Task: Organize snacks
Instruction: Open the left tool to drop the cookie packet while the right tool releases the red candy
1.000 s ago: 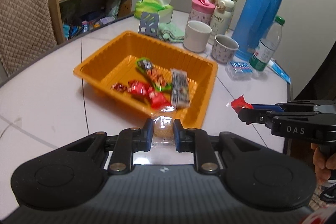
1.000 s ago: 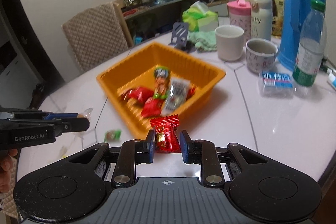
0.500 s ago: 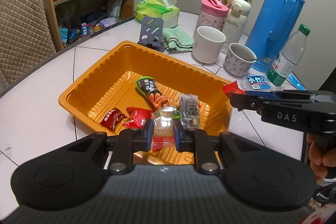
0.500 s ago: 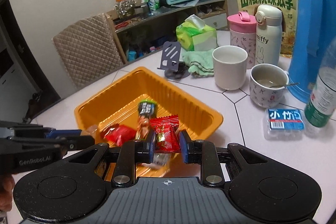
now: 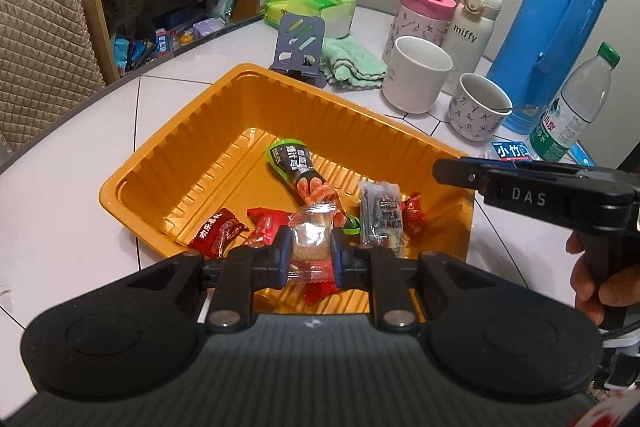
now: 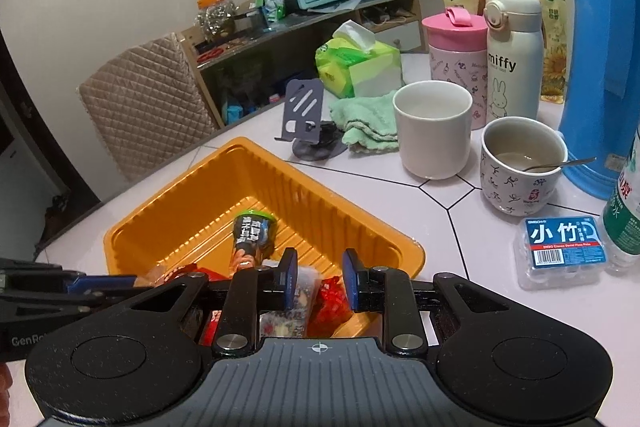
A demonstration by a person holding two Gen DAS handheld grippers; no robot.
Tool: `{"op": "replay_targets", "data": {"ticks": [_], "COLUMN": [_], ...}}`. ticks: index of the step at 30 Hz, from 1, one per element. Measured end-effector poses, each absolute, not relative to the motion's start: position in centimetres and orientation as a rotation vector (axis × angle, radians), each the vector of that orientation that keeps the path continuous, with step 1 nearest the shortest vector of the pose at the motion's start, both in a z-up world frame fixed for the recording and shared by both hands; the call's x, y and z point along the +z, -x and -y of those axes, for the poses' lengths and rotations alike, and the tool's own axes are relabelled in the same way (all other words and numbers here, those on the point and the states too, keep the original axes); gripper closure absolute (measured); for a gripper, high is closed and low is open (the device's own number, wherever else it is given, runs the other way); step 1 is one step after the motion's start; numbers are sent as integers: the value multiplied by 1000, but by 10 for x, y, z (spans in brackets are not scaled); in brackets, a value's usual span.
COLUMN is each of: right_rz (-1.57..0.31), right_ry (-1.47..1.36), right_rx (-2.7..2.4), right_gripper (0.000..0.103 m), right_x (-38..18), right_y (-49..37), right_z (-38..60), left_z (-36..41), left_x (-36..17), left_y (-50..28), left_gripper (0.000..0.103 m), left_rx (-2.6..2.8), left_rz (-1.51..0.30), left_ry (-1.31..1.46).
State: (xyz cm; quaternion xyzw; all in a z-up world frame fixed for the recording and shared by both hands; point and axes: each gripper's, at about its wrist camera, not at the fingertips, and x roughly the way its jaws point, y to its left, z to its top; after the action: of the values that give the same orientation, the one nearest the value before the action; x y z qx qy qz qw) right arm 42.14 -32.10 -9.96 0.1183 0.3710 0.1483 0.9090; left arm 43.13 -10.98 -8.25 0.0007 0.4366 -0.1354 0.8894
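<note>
— Behind the orange tray (image 5: 168, 163), what crowds the table?

— 1 white mug (image 5: 416, 75), 1 patterned cup (image 5: 478, 113) with a spoon, a green cloth (image 5: 352, 67), a grey phone stand (image 5: 298, 47), a blue thermos (image 5: 556, 31) and a water bottle (image 5: 576, 107).

— And the left gripper (image 5: 311, 254)?

— Low over the tray's near edge, fingers clamped on a clear snack packet (image 5: 312, 239), above the wrappers lying inside.

— The right gripper (image 6: 318, 281)?

— Reaching level over the tray's right rim, fingers apart with nothing between them; a red candy (image 6: 332, 303) lies in the tray beneath. A hand (image 5: 596, 283) grips its handle.
</note>
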Motion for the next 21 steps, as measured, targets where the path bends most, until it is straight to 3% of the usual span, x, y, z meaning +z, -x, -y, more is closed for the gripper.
{"op": "replay_targets", "data": {"ticks": [15, 19, 21], "right_rz": [-807, -816, -818], "right_ry": [-295, -300, -304], "right_rx": [323, 322, 320], "right_gripper": [78, 78, 78], "right_x": [-104, -102, -100], "right_y": [-409, -404, -400], "right_z": [327, 328, 329], "left_z": [120, 120, 118], "left_x": [-89, -87, -84], "left_y": [-430, -428, -427], "left_gripper": [84, 68, 68], "left_rx": [-310, -304, -300], "left_rz": [-931, -924, -922], "left_ry": [3, 15, 22]}}
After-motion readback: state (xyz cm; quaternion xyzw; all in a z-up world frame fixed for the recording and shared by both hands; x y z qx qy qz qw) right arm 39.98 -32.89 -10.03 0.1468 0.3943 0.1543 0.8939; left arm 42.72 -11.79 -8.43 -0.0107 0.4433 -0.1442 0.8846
